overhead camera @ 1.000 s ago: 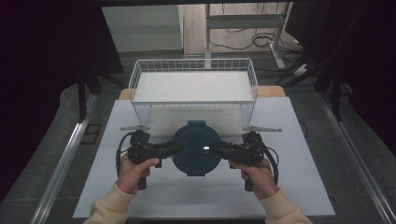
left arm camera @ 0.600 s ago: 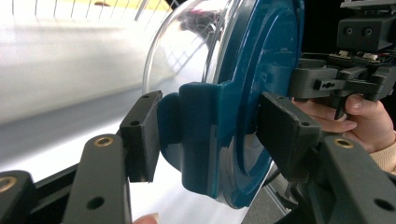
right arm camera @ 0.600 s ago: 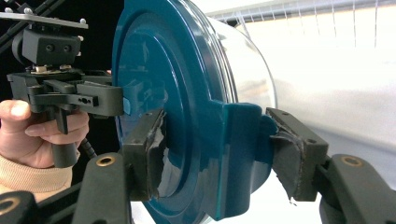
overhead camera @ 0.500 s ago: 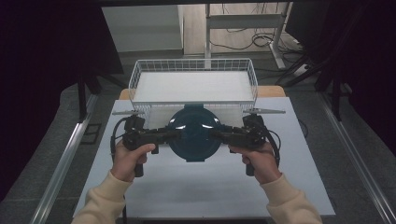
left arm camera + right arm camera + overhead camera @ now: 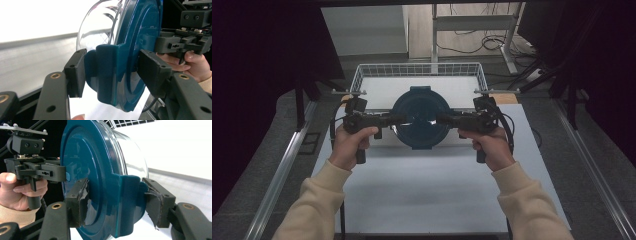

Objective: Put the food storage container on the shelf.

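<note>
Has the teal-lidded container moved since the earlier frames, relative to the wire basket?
Yes. The container, clamped between the left gripper and right gripper, has shifted toward the wire basket; in the high view it now overlaps the basket's near rim.

High view looks forward and down over the surface [image 5: 422,185]; both gripper views face inward, close, sharing the blue-lidded container [image 5: 420,119].

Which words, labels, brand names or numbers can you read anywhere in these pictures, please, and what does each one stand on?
None can be read. The teal lid of the clear container, clamped by the left gripper and right gripper, bears only moulded ridges. The wire basket and the white table carry no print.
</note>
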The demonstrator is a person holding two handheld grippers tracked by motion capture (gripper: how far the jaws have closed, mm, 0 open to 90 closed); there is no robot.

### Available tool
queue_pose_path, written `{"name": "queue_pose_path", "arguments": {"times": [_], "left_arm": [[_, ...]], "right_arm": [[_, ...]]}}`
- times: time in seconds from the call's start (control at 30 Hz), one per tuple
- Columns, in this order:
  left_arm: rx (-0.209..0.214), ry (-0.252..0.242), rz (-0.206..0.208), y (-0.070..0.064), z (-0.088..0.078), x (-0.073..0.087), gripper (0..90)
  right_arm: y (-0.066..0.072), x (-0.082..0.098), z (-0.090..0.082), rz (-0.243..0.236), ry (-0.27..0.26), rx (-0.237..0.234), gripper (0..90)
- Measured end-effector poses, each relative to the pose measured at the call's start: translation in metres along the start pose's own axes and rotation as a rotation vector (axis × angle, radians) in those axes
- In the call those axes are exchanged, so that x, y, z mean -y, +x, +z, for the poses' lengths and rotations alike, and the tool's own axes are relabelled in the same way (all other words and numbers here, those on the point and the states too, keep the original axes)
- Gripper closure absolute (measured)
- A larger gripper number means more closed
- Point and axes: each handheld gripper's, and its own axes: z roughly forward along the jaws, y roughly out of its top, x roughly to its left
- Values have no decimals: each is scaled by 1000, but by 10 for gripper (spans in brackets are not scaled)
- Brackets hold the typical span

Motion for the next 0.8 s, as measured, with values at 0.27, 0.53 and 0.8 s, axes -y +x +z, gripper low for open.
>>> {"name": "queue_pose_path", "arguments": {"times": [0.27, 0.53, 0.8], "left_arm": [[-7, -4, 23, 1, 0, -27, 423], [6, -31, 26, 6, 2, -53, 423], [0, -30, 33, 4, 4, -73, 424]], "right_arm": [[-5, -27, 4, -9, -10, -5, 401], [-8, -53, 5, -18, -23, 5, 402], [-13, -76, 5, -26, -31, -5, 404]]}}
